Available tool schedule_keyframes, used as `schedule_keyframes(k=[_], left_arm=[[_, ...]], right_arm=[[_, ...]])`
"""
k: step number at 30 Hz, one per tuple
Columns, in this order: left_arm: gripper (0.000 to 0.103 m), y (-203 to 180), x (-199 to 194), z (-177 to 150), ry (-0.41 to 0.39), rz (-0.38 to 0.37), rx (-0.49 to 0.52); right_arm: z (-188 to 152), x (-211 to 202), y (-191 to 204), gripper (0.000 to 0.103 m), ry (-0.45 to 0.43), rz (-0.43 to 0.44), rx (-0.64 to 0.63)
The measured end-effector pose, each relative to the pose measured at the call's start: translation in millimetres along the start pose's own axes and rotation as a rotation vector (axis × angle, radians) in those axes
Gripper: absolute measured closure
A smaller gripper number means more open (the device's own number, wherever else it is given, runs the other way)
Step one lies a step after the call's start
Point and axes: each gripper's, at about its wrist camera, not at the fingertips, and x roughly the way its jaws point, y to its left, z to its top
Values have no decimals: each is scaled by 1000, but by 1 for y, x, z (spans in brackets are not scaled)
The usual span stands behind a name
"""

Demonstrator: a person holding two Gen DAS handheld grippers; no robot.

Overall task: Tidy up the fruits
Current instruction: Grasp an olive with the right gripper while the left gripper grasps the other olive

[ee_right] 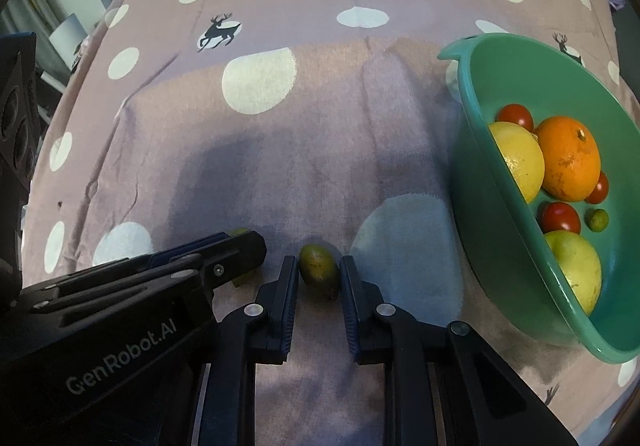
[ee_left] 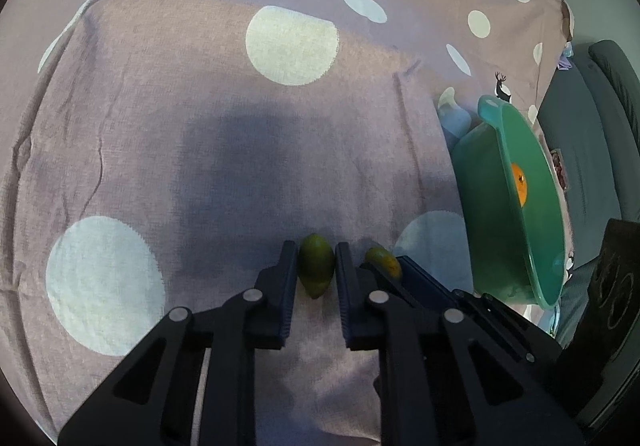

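On the spotted cloth [ee_left: 200, 118] covering the table, the left gripper [ee_left: 316, 266] is closed onto a small green fruit [ee_left: 316, 264], its pads pressing both sides while the fruit rests on the cloth. Just to its right, the right gripper [ee_right: 319, 274] has clamped a second green fruit [ee_right: 319, 272] the same way, that one showing brownish flecks. Further right sits the green bowl [ee_right: 472, 150], tilted toward the cameras. The step in hand looks like a double pick-up; next each fruit would need lifting clear of the cloth and carrying right, over the bowl's rim, without the two grippers knocking together. The left wrist view shows only an orange [ee_left: 520, 184] behind the bowl's wall, whereas the right wrist view looks inside: a lemon [ee_right: 516, 160], red tomatoes [ee_right: 560, 216] and a pale green apple [ee_right: 578, 270] beside the orange.
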Motion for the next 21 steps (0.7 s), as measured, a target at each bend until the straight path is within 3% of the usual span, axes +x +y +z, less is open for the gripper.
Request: schedule_keyframes(k=[10,21], left_arm=[[85,-7,-4,-1,-40,12,5],[85,-4,-25,1,-125,-35,-21]], right_arm=[[-1,-6,-10,80,-20,25,34],[1,-24,-18,81,-80,103,81]])
